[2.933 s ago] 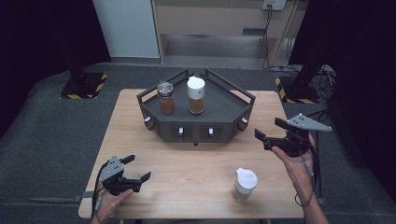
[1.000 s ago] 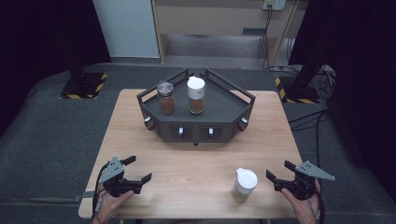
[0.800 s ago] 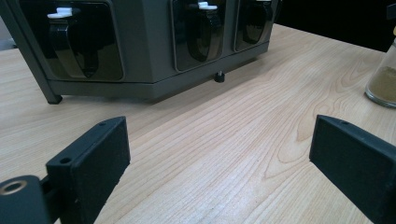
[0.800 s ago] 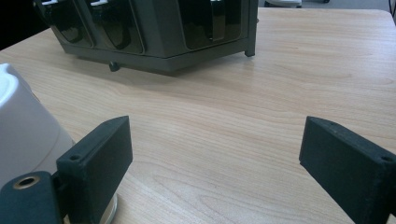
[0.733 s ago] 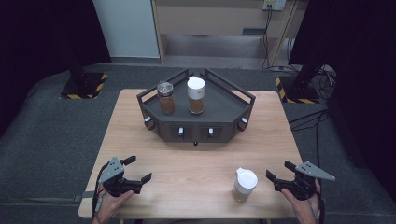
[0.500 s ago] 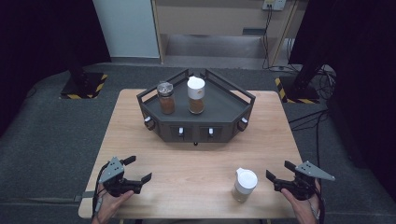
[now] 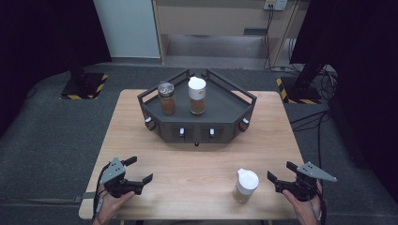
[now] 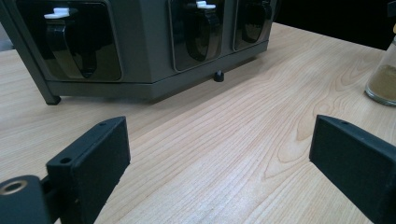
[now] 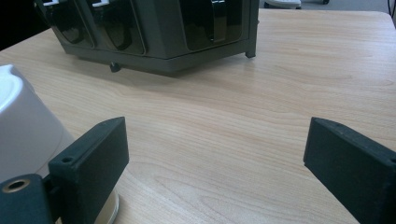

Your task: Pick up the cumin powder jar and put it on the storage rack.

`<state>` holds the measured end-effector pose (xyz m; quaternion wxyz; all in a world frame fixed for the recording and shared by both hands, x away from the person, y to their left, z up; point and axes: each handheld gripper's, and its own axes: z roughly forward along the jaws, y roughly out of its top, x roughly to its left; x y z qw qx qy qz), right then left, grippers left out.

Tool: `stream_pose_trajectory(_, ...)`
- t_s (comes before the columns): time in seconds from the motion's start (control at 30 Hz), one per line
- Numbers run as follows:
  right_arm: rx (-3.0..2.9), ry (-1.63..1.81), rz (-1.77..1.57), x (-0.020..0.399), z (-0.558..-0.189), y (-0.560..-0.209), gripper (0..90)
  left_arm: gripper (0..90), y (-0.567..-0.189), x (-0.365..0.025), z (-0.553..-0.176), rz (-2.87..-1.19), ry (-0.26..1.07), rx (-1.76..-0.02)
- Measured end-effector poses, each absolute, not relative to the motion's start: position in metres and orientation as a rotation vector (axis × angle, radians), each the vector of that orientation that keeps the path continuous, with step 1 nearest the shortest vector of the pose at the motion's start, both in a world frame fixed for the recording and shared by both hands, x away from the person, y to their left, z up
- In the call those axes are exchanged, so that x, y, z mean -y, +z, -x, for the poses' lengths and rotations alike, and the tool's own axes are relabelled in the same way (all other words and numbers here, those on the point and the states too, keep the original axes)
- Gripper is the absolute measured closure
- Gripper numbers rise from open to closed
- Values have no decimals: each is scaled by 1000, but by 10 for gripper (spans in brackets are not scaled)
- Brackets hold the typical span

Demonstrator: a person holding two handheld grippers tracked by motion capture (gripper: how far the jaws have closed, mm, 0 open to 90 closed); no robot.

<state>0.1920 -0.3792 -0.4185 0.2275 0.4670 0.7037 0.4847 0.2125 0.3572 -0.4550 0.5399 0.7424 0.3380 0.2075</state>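
Observation:
A spice jar (image 7: 246, 185) with a white lid stands on the wooden table (image 7: 187, 161) near the front right. My right gripper (image 7: 280, 170) rests just right of it, open; its jaws have just been opening and nothing is between them. In the right gripper view the jar (image 9: 28, 135) sits behind the left jaw, outside the gap of the gripper (image 9: 217, 149). My left gripper (image 7: 141, 169) lies open at the front left, empty, and the left gripper view has its gripper (image 8: 219, 154) aimed at the rack (image 8: 140, 46), with the jar (image 8: 383, 79) far right.
A dark angular rack (image 7: 197, 127) stands at the table's middle back. On it are a metal-lidded brown jar (image 7: 166, 98) and a white-lidded jar (image 7: 197, 95). Its front (image 9: 159, 28) has several dark slots with white tabs. Bare wood lies between the grippers.
Since the earliest frame my right gripper has come down from beside the rack's right end to the table's front right. Over the last second neither hand nor jar has visibly moved.

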Motion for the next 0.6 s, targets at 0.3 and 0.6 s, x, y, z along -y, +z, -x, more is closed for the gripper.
stream_pose_trajectory(0.3,-1911,1347,-1307,379,-191,-419,35,40,-455,-357,-212,-1768,493,-806)
stream_pose_trajectory(0.6,-1879,1349,-1309,380,-188,-417,30,40,-454,-357,-211,-1767,496,-814)
